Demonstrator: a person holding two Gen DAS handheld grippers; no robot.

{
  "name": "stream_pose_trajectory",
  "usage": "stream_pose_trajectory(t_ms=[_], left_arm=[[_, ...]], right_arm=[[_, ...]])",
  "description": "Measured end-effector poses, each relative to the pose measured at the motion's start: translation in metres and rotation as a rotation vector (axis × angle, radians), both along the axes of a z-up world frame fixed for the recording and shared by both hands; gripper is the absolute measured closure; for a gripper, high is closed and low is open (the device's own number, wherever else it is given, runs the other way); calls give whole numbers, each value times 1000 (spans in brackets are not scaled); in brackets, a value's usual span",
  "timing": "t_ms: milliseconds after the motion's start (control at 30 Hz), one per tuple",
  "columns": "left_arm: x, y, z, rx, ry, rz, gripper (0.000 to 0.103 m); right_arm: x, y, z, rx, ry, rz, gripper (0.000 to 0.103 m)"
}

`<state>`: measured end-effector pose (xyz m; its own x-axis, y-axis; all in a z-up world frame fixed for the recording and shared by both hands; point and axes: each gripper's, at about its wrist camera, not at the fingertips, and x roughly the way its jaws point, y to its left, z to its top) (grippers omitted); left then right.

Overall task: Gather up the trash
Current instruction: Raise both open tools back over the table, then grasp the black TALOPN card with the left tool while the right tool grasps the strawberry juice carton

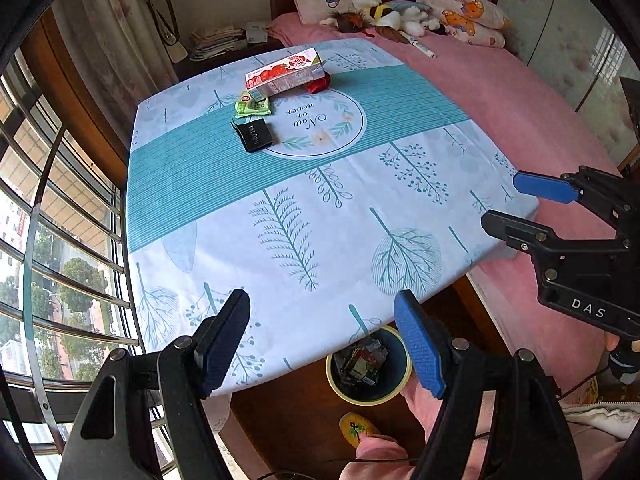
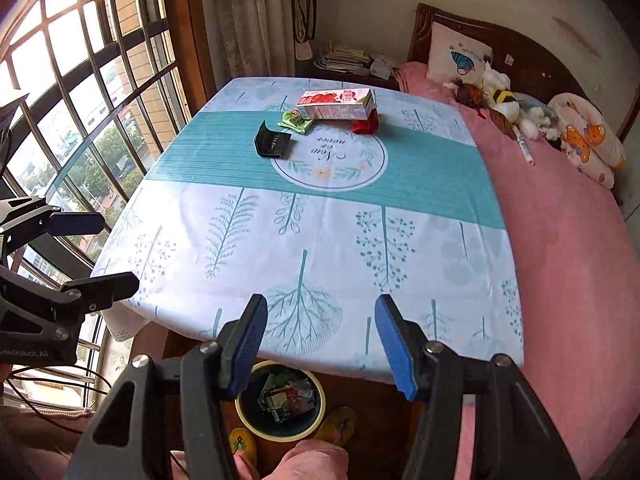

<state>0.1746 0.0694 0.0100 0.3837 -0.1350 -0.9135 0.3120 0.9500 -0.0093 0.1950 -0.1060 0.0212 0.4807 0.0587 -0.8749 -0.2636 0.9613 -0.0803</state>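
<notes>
Trash lies at the far side of the table (image 1: 280, 216) (image 2: 320, 240): a red and white carton (image 1: 286, 74) (image 2: 338, 105), a green wrapper (image 1: 252, 105) (image 2: 296, 121), a red packet (image 1: 319, 84) (image 2: 365, 124) and a black box (image 1: 255, 135) (image 2: 273, 145). A blue bin (image 1: 394, 380) (image 2: 316, 420) holding wrappers stands on the floor under the near table edge. My left gripper (image 1: 322, 340) (image 2: 100, 252) is open and empty over the near edge. My right gripper (image 2: 320, 344) (image 1: 500, 204) is open and empty beside it.
A pink bed (image 1: 500, 92) (image 2: 568, 240) with pillows and soft toys (image 1: 384, 14) (image 2: 504, 104) borders the table's right side. A barred window (image 1: 60, 240) (image 2: 80, 100) runs along the left. The person's feet in yellow slippers (image 1: 356, 428) (image 2: 244, 444) are beside the bin.
</notes>
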Motion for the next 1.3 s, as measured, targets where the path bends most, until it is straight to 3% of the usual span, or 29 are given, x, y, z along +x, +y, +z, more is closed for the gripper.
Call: stream_pose_trajectory(t_ms=[167, 433, 733, 900, 1100, 1167, 1300], left_arm=[[64, -2, -14, -11, 69, 48, 30], [188, 12, -41, 23, 158, 227, 30], [286, 29, -90, 53, 252, 372, 30], [309, 39, -123, 27, 321, 429, 30], [323, 45, -149, -34, 352, 485, 30], [325, 45, -156, -66, 359, 497, 30], [327, 39, -157, -84, 327, 490, 36]], right_arm=[[71, 11, 0, -21, -20, 136, 47], [211, 17, -14, -46, -5, 370, 47], [345, 38, -49, -99, 11, 532, 33], [374, 61, -81, -133, 59, 643, 32], [375, 74, -118, -185, 113, 720, 32], [374, 71, -124, -157, 138, 725, 46], [372, 62, -128, -100, 169, 716, 48]])
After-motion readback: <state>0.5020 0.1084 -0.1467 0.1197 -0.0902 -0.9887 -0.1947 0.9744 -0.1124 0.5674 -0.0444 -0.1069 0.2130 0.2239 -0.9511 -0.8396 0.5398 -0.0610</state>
